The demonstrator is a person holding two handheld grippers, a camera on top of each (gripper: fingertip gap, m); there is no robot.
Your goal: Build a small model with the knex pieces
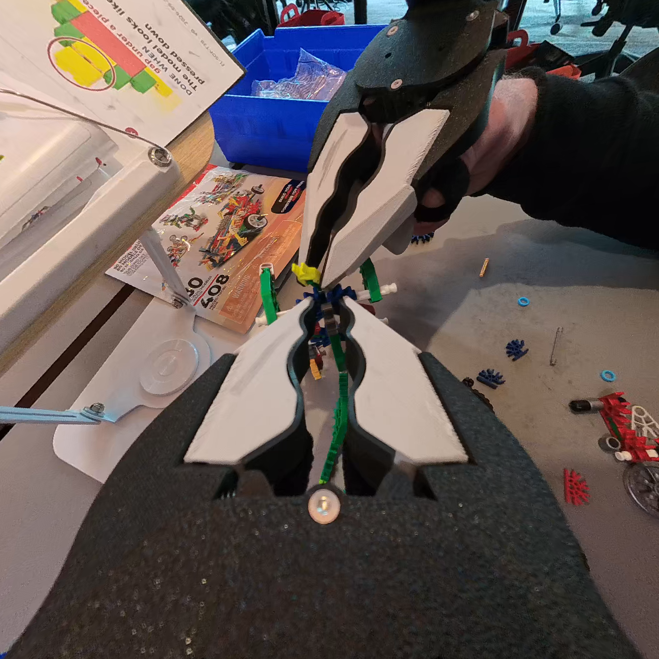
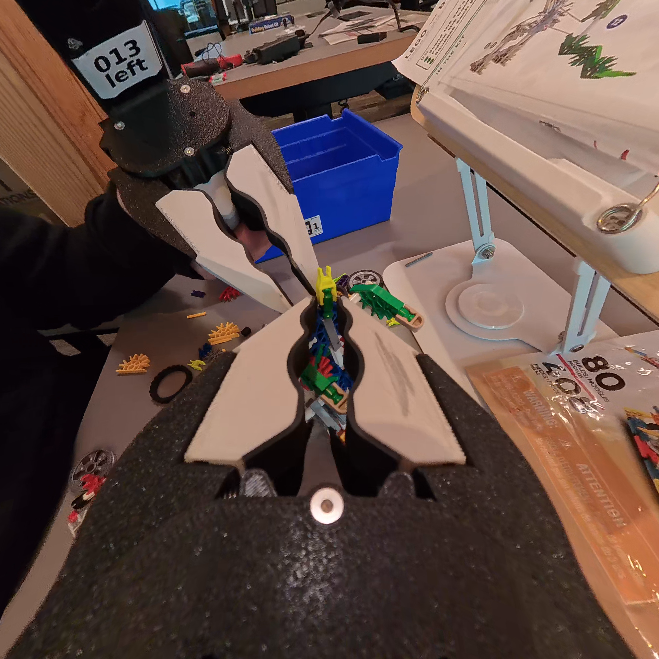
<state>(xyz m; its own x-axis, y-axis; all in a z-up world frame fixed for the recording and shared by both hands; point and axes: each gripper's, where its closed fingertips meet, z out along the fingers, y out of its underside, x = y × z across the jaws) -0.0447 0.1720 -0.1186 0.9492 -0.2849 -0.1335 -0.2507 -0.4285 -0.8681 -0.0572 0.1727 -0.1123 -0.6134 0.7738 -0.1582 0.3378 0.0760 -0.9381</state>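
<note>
left gripper point(image 1: 326, 303) pinched on toy model point(image 1: 330, 321), right gripper point(image 2: 326, 303) nipping yellow clip point(image 2: 324, 283) at its tips; light, brittle, best gripped by rods.

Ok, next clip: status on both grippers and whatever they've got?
Left gripper shut on multicoloured plastic rod-and-connector model. Right gripper shut on yellow plastic connector at model's top. Loose pieces scattered on grey table, nothing between the fingers' tips.

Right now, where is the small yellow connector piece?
In both wrist views the yellow connector sits centre frame at the top of the toy assembly, where the tips of the left gripper and right gripper meet.
</note>
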